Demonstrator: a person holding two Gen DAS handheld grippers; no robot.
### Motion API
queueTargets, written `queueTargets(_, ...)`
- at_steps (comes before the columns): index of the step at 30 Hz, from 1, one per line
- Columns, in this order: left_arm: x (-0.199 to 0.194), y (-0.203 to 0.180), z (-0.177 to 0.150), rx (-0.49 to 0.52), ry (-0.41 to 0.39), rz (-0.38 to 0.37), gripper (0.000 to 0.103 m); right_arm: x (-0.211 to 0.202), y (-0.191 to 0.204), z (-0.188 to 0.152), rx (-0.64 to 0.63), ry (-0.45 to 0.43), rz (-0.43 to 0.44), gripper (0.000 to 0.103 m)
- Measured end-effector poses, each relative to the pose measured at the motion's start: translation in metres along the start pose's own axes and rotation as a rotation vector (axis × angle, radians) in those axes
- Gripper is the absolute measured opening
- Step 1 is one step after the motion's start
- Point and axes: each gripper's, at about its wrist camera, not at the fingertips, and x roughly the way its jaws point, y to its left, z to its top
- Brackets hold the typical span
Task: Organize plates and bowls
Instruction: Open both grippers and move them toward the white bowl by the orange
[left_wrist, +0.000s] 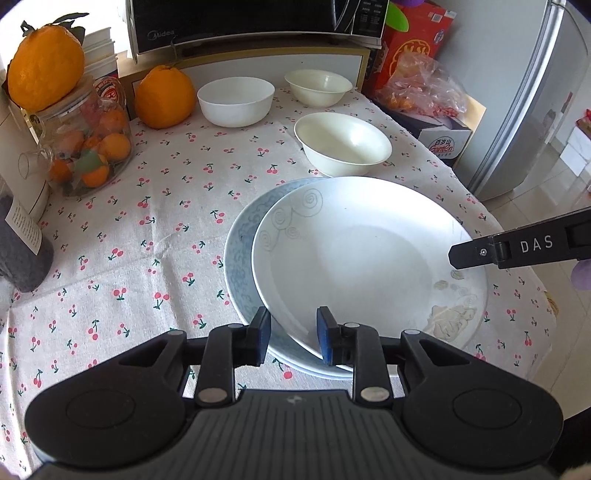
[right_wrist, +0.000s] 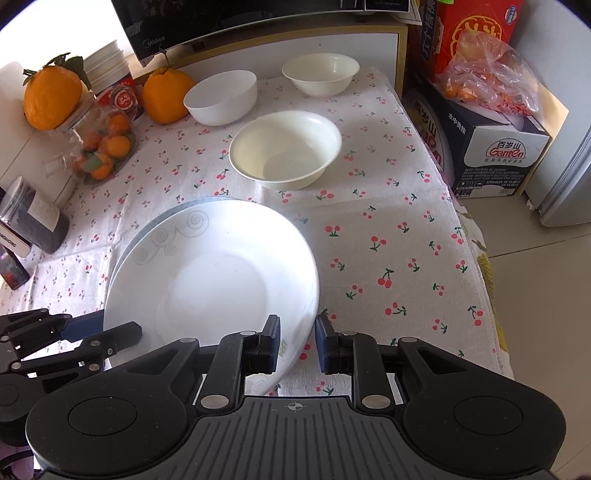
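Two plates are sitting stacked on the table (left_wrist: 155, 229), which is wearing a cherry-print cloth: a white plate (left_wrist: 354, 254) with grey swirls is lying on top of a blue-patterned plate (left_wrist: 240, 240), shifted off-centre so the lower one is peeking out on one side. The left gripper (left_wrist: 291, 332) is reaching in at the near edge of the stack, its fingers (left_wrist: 325, 332) standing apart with the white plate's rim lying between them, so they are spread rather than clamped. The right gripper (right_wrist: 297, 338) is doing the same at the plate's other side, its fingers (right_wrist: 273, 339) parted around the rim with a visible gap on the outer side, so this one is also released. Three bowls are waiting beyond the fingertips: a cream bowl (right_wrist: 284, 147) just past the plates, a white bowl (right_wrist: 221, 96) farther ahead and to the left, and a second, smaller cream bowl (right_wrist: 321, 74) farthest ahead. All three are standing upright and apart from one another. Two big oranges are showing to the far left of the fingers, one orange (left_wrist: 44, 66) sitting atop a glass jar (left_wrist: 88, 147) of small fruit, the other orange (left_wrist: 164, 98) resting on the table beside the white bowl. A microwave (left_wrist: 258, 22) is standing behind everything.
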Motion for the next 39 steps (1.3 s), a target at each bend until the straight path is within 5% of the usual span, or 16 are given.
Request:
queueTargets(6, -0.008, -0.004, -0.001, 0.022, -0.019, 0.015, 0.042, -0.004, -0.001, 0.001, 0.005, -0.014, 0.021, 0.027)
queueTargets(15, -0.009, 0.001, 0.001, 0.009, -0.031, 0.015, 0.047, -0.005, -0.004, 0.004, 0.017, -0.013, 0.033, 0.028)
queueTargets(19, -0.011, 0.001, 0.004, -0.008, -0.046, 0.016, 0.058, -0.008, -0.005, 0.005, 0.026, -0.029, 0.048, 0.046)
queueTargets(23, -0.014, 0.002, 0.009, -0.035, -0.057, 0.006, 0.07, -0.012, -0.006, 0.008, 0.03, -0.047, 0.072, 0.051)
queueTargets(28, -0.017, 0.001, 0.017, -0.067, -0.071, 0.013, 0.093, -0.017, -0.009, 0.015, 0.037, -0.088, 0.112, 0.07)
queueTargets(39, -0.004, 0.012, 0.049, -0.139, -0.089, 0.072, 0.101, -0.017, -0.017, 0.05, 0.058, -0.167, 0.191, 0.084)
